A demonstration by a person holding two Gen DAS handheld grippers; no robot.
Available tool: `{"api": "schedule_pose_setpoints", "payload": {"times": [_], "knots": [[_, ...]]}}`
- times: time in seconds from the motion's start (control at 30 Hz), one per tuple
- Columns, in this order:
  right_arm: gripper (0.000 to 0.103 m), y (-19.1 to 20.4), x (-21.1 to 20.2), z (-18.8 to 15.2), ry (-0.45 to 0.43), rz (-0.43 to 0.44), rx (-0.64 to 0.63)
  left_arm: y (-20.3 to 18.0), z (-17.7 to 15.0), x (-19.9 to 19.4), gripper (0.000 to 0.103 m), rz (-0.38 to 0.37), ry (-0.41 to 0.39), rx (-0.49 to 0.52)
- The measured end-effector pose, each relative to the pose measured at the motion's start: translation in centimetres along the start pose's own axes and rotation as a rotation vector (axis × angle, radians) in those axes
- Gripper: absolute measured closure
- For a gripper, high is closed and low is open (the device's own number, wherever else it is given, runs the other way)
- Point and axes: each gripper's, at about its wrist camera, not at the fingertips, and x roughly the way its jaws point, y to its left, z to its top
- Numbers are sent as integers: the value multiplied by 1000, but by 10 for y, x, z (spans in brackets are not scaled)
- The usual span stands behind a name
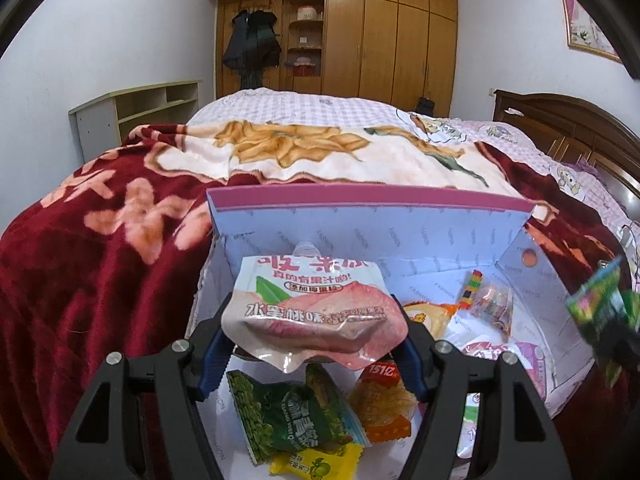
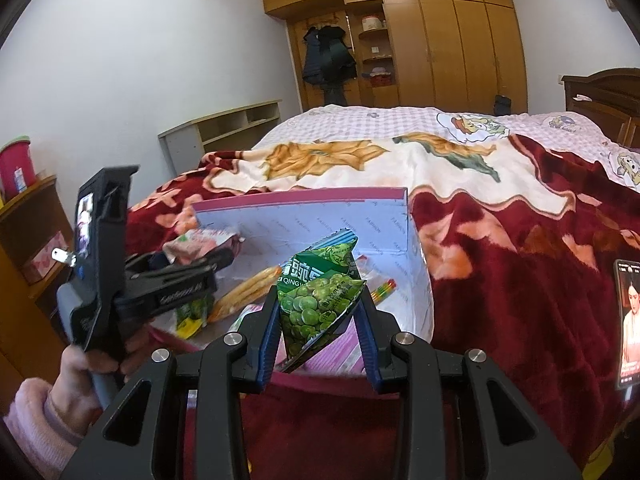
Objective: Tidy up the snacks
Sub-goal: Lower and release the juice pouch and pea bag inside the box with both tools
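Observation:
A pink peach jelly pouch (image 1: 312,312) is clamped between the blue pads of my left gripper (image 1: 316,344), held over the open white box (image 1: 360,216) with the pink rim. Inside the box lie a green pea packet (image 1: 288,412), an orange snack packet (image 1: 380,400), a yellow candy (image 1: 316,462) and a clear candy bag (image 1: 490,300). My right gripper (image 2: 320,324) is shut on another green pea packet (image 2: 320,300), near the front edge of the box (image 2: 304,208). In the right wrist view the left gripper (image 2: 224,258) shows at left with the pouch (image 2: 200,246).
The box sits on a dark red floral blanket (image 1: 100,264) over a bed. A phone (image 2: 626,324) lies on the blanket at the right. A hand in a pink sleeve (image 2: 44,412) holds the left gripper. A low shelf (image 1: 136,108) and wardrobe (image 1: 380,32) stand beyond.

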Motion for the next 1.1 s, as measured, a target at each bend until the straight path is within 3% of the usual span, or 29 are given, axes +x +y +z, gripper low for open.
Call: {"api": "schedule_pose_setpoints", "payload": {"times": [0.47,0.73,0.9,1.1], "knots": [[67,-18,55,17,51,-68,22,6,-3,6,30,-8,26,-27],[66,-27,66,15,79,-68,51,5,-3,5,29,-9,29,-24],[49,-24,62,16,50,-73,42,2,-3,2,22,-5,24,-18],[45,-21,56,17,23,-66,33,2,-3,-5,21,-29,16,-32]]}}
